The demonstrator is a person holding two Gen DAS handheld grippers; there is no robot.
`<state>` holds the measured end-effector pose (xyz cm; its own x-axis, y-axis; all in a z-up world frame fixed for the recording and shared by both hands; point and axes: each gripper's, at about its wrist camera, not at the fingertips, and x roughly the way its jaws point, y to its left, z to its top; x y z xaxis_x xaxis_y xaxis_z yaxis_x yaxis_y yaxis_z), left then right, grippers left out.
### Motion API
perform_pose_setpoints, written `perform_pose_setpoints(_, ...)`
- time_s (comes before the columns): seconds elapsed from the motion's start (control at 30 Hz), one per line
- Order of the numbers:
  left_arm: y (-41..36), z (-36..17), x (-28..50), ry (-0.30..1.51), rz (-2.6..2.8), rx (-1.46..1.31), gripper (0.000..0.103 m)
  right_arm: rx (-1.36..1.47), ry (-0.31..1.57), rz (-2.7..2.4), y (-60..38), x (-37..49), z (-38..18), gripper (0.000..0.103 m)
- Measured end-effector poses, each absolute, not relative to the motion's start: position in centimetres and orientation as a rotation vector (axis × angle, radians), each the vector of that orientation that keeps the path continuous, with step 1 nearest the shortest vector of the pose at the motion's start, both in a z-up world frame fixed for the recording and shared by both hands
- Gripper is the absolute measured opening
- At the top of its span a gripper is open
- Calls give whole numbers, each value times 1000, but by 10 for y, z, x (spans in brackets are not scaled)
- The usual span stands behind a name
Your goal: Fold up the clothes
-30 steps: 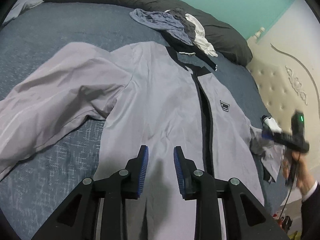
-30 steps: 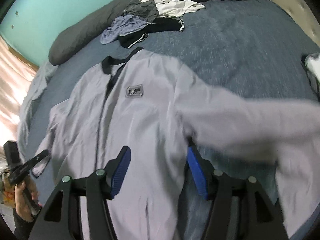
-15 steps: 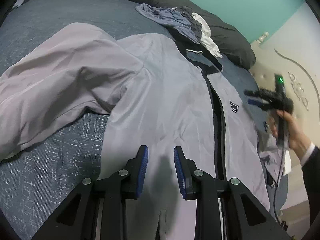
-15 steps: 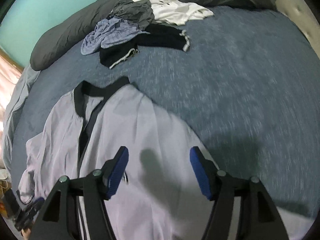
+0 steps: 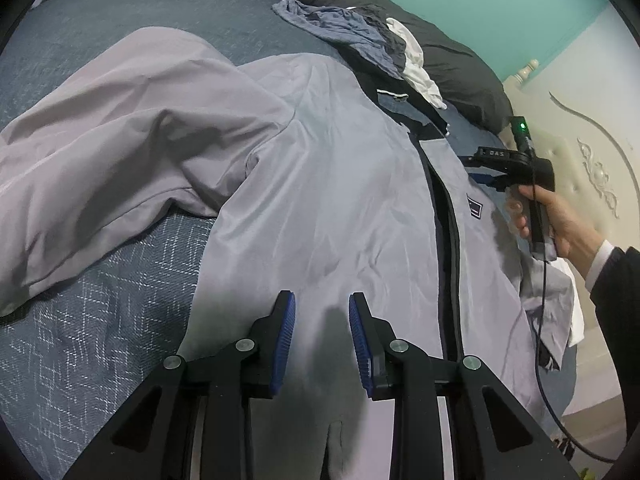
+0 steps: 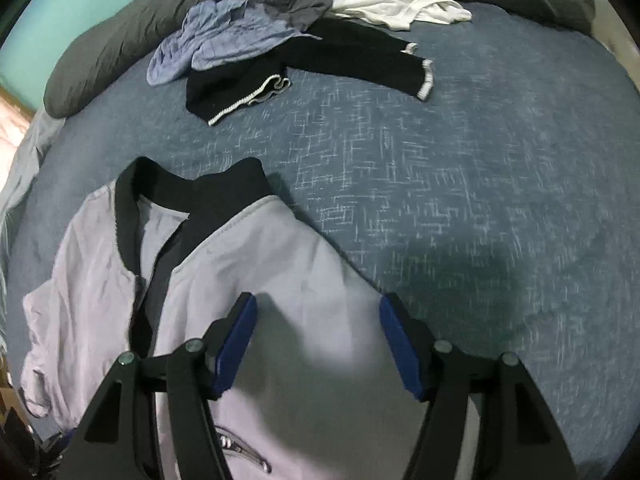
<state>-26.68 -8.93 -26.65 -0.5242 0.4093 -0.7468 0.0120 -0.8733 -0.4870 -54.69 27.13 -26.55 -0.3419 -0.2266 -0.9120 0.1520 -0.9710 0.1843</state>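
A light grey jacket (image 5: 340,200) with a black collar (image 6: 192,192) and black zip placket lies face up on the bed. Its one sleeve (image 5: 100,160) is spread out rumpled to the left; the other side is bunched at the bed's right edge (image 5: 552,300). My left gripper (image 5: 322,320) hovers over the jacket's lower front, open by a narrow gap, nothing between the blue pads. My right gripper (image 6: 319,308) stands wide open above the shoulder just below the collar, holding nothing. In the left wrist view a hand (image 5: 560,220) holds the right gripper (image 5: 478,168) over the chest logo.
The bed has a dark blue patterned cover (image 6: 440,160). At its far end lies a pile of loose clothes (image 6: 280,20): blue, grey, white and a black piece with white trim. A long dark pillow (image 5: 460,68) runs behind. A cream padded headboard (image 5: 580,152) stands at right.
My right gripper has risen from the bed's right edge and swung in over the jacket's chest and shoulder toward the collar. The left gripper has edged slightly forward; its gap is unchanged.
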Motion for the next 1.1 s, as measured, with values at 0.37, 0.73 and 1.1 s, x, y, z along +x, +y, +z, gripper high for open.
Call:
perform_pose_setpoints(0.37, -89, -272, -265, -665, 2460, -1399, 31, 1548, 91, -2349, 249, -539, -271, 3)
perform_pose_setpoints(0.73, -91, -272, -262, -678, 2460, -1392, 32, 1298, 143, -2494, 238, -540, -216, 2)
perform_pose_setpoints(1.1, -92, -274, -260, -675, 2464, -1394, 33, 1207, 247, -2599, 223, -559, -190, 2)
